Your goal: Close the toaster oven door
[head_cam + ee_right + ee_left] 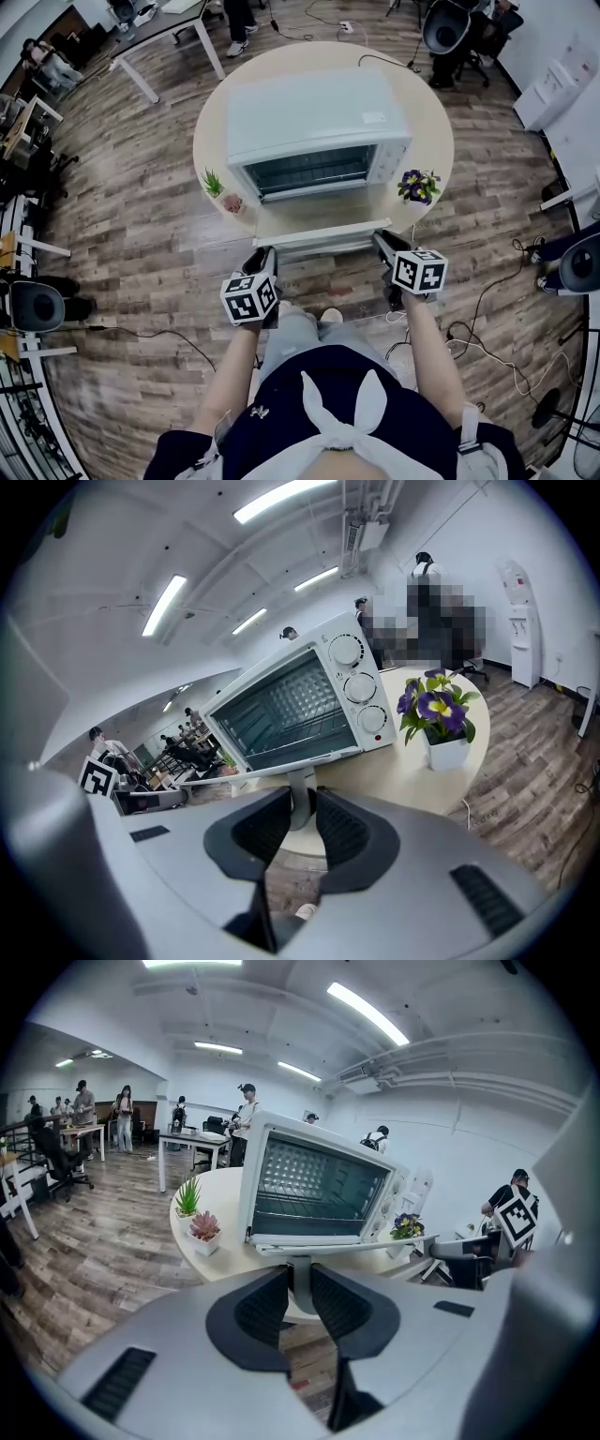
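Observation:
A white toaster oven (309,117) stands on a round table (433,141), its door (319,225) folded down flat toward me. The door handle (328,244) runs along the door's front edge. My left gripper (266,255) is at the handle's left end and my right gripper (382,240) at its right end. In the left gripper view the jaws (300,1274) are closed on a white handle post (301,1283), with the oven (319,1185) behind. The right gripper view shows the same: jaws (302,799) pressed against a white post (300,789) below the door edge (272,766).
Two small potted succulents (223,192) sit on the table left of the oven, and a pot of purple flowers (418,185) sits to its right. My legs and shoes (305,319) are just below the door. Office chairs, desks and floor cables surround the table.

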A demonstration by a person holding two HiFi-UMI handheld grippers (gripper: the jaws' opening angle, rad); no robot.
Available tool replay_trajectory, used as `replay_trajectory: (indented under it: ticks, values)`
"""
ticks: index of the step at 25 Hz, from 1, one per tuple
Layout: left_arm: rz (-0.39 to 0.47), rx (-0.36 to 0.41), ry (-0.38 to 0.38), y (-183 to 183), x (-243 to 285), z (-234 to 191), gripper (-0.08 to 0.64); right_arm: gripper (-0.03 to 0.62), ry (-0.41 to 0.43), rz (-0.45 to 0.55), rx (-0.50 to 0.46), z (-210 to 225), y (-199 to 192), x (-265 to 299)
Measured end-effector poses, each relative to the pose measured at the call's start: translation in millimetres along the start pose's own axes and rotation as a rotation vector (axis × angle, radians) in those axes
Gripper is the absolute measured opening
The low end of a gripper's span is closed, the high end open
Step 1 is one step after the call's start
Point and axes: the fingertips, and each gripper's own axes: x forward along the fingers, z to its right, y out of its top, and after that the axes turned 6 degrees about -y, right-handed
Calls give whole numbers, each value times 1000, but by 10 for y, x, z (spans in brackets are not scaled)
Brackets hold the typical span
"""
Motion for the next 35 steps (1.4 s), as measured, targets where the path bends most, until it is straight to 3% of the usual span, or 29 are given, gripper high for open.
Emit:
replay_trajectory:
  ticks: [22,35]
  values:
    - [2,-55,-17,129,0,-6,89,92,-2,61,25,-43,130,-14]
    - [-31,-55,-78,284,5,2,89,89,-17,98,70,-71,272,-21]
